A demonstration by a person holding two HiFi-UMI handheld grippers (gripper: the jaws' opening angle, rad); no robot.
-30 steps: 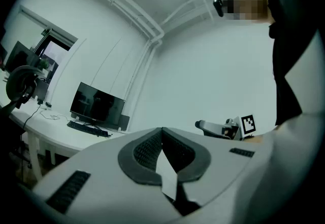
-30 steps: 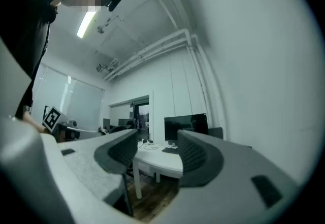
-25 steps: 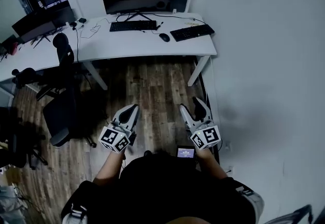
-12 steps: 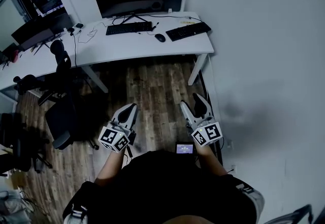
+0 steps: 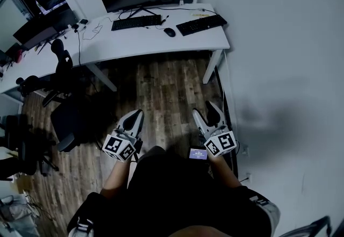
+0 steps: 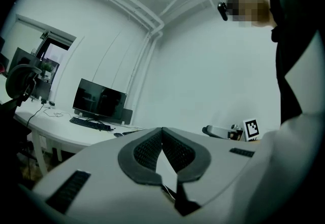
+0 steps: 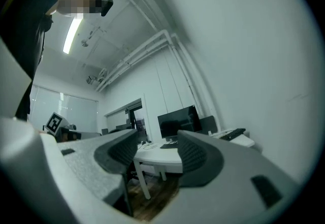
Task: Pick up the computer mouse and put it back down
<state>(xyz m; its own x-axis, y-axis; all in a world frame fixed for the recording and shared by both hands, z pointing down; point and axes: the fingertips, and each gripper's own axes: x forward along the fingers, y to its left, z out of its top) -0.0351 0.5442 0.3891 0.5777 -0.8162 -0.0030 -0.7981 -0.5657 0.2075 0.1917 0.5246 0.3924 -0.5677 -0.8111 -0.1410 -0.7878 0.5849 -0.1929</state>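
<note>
The round black mouse (image 5: 170, 32) lies on the smooth white desk (image 5: 134, 45), well apart from both grippers, across open wood floor (image 5: 161, 91). The left gripper (image 5: 137, 115) has its jaws together and the right gripper (image 5: 205, 110) has them apart. Both hold nothing.

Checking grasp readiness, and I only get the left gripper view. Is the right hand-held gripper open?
Observer: Yes. The right gripper view shows the right hand-held gripper with its jaws apart and nothing between them.
Operator: Where exactly is the mouse?
Observer: In the head view the mouse lies on the desk, between one keyboard and the other keyboard.
Operator: Is either gripper near it?
Observer: No. The right one and the left hand-held gripper are both close to the person's body. Bare wood floor lies between them and the desk.
</note>
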